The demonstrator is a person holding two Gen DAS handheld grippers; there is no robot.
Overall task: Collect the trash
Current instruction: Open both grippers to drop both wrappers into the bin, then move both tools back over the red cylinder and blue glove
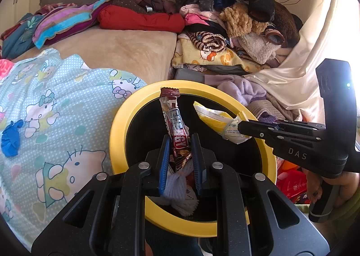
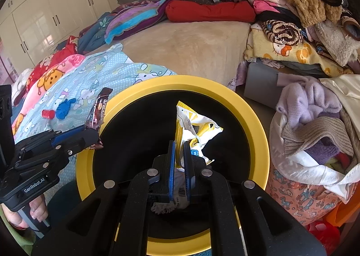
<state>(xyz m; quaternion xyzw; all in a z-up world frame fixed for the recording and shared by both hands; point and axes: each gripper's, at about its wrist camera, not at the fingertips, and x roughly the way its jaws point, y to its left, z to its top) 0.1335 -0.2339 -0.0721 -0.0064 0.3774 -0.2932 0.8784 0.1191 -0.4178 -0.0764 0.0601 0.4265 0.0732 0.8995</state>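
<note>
A round bin with a yellow rim (image 1: pixel 121 118) (image 2: pixel 254 121) and a black inside stands beside the bed. My left gripper (image 1: pixel 181 141) is shut on a brown and red snack bar wrapper (image 1: pixel 174 121) (image 2: pixel 97 114), held upright over the bin's mouth. Over the same opening my right gripper (image 2: pixel 178 145) (image 1: pixel 240 126) is shut on a yellow and white snack bag (image 2: pixel 193 127) (image 1: pixel 216 121). Pale crumpled trash (image 1: pixel 180 199) (image 2: pixel 166 206) shows below both grippers, inside the bin.
A bed with a beige cover (image 1: pixel 117 51) carries a light blue cartoon blanket (image 1: pixel 56 103), a blue scrap (image 2: pixel 65 107) and a small red cap (image 2: pixel 48 113). Piled clothes (image 1: pixel 202 8) fill the far side. A bag of clothes (image 2: pixel 315 134) stands right of the bin.
</note>
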